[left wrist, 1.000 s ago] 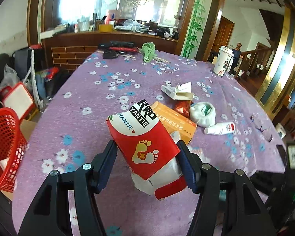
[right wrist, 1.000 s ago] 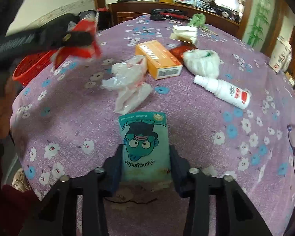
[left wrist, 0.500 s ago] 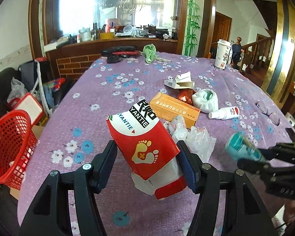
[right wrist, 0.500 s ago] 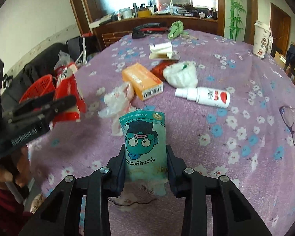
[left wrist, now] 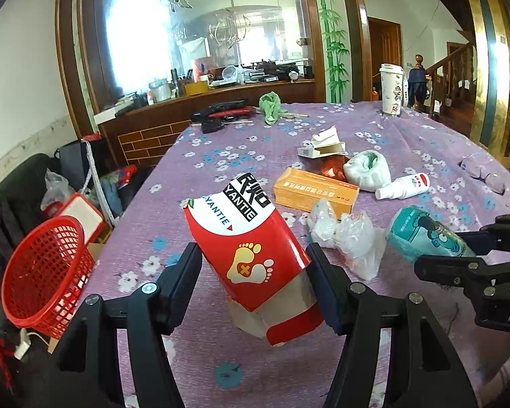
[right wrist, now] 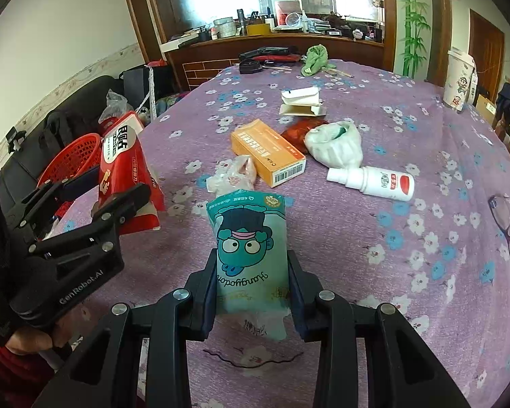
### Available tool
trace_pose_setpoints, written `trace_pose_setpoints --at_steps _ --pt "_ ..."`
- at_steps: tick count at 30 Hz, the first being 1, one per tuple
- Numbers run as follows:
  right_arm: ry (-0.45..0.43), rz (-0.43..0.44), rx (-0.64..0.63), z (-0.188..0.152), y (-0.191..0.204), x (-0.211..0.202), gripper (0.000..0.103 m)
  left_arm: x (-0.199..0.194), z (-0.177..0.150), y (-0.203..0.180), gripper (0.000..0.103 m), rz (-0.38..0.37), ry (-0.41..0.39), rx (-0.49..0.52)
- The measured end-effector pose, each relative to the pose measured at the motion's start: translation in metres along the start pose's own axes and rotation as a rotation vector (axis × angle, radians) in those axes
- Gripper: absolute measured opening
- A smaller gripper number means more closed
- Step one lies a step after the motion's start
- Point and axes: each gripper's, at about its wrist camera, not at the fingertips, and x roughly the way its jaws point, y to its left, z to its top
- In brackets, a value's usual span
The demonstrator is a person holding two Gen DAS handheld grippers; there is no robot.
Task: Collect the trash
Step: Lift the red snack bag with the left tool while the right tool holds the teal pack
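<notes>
Two grippers each clamp trash above the purple table (right wrist: 425,156): the left gripper (left wrist: 251,268) pinches a red carton (left wrist: 248,248), the right gripper (right wrist: 251,282) a teal packet (right wrist: 250,248). Farther left, beyond the table edge, sits the red basket (left wrist: 44,268).

Trash held aloft over the flowered surface

Crumpled red foot-print carton (left wrist: 251,258) tilts centre frame; teal cartoon packet (right wrist: 250,255) stands upright, lower centre.

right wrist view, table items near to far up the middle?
Teal snack pouch in the right gripper → crumpled clear plastic bag → orange box → opened white carton → green cloth.
</notes>
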Motion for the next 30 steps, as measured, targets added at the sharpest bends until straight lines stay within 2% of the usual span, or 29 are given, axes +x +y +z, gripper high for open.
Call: trace_pose_setpoints --at_steps 5,15,30 --pt "0.008 -0.004 -0.008 0.002 0.006 0.003 0.038 -0.001 -0.003 0.005 0.062 0.028 -0.013 0.01" --pt "0.018 -0.004 -0.034 0.005 0.018 0.006 0.038 -0.004 -0.005 0.015 0.062 0.03 -0.018 -0.01" --pt "0.023 -0.011 -0.027 0.005 0.016 0.008 0.038 -0.007 -0.005 0.017 0.062 0.042 -0.024 0.002"
